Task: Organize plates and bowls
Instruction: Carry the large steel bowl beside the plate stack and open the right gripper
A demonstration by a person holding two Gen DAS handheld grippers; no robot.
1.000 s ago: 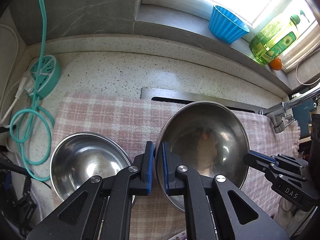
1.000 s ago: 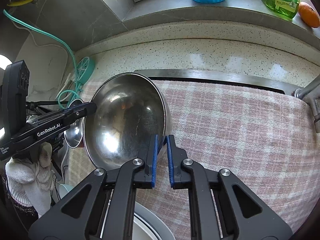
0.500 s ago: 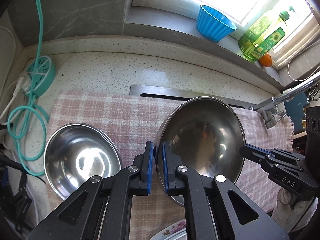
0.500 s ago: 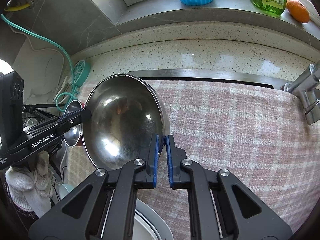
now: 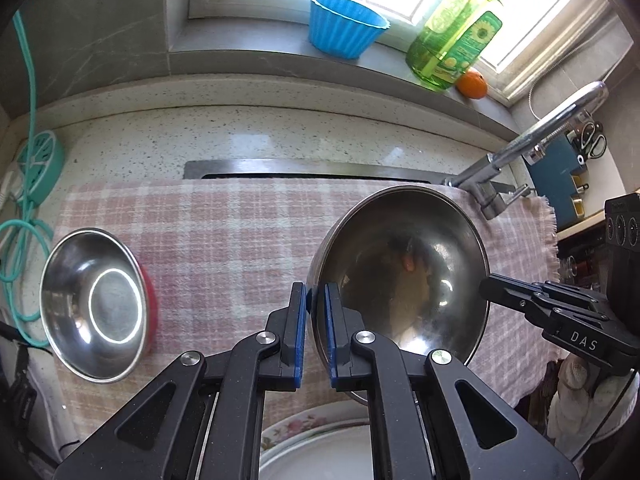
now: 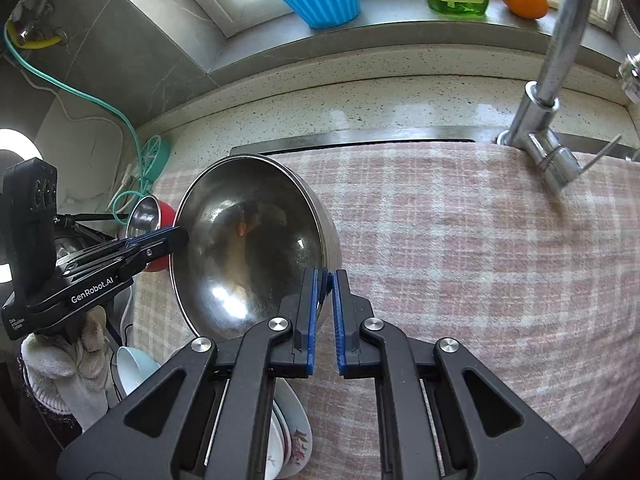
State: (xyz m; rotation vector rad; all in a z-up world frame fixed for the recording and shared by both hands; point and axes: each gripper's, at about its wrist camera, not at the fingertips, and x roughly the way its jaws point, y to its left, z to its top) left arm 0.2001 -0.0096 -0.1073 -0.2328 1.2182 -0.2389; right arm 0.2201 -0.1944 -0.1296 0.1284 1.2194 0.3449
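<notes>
A large steel bowl (image 5: 400,272) (image 6: 248,248) hangs tilted above the pink checked cloth (image 5: 224,240), held by its rim from both sides. My left gripper (image 5: 316,296) is shut on the bowl's left rim; its tip shows in the right wrist view as the left gripper (image 6: 180,236). On the opposite rim my right gripper (image 6: 326,284) is shut, and it appears as the right gripper (image 5: 492,284) in the left wrist view. A smaller steel bowl (image 5: 92,304) (image 6: 144,212) rests inside a red bowl (image 6: 164,216) at the cloth's left end.
Flowered plates (image 5: 320,448) (image 6: 292,436) and a pale blue bowl (image 6: 132,368) lie stacked at the near edge. A faucet (image 6: 556,80) stands at the right. A blue cup (image 5: 344,24), soap bottle (image 5: 456,36) and orange (image 5: 472,84) line the sill. A teal cord (image 5: 20,216) lies left.
Both grippers have carried the large bowl to the right and a little upward, away from the small steel bowl. The faucet and the stacked plates have come further into view.
</notes>
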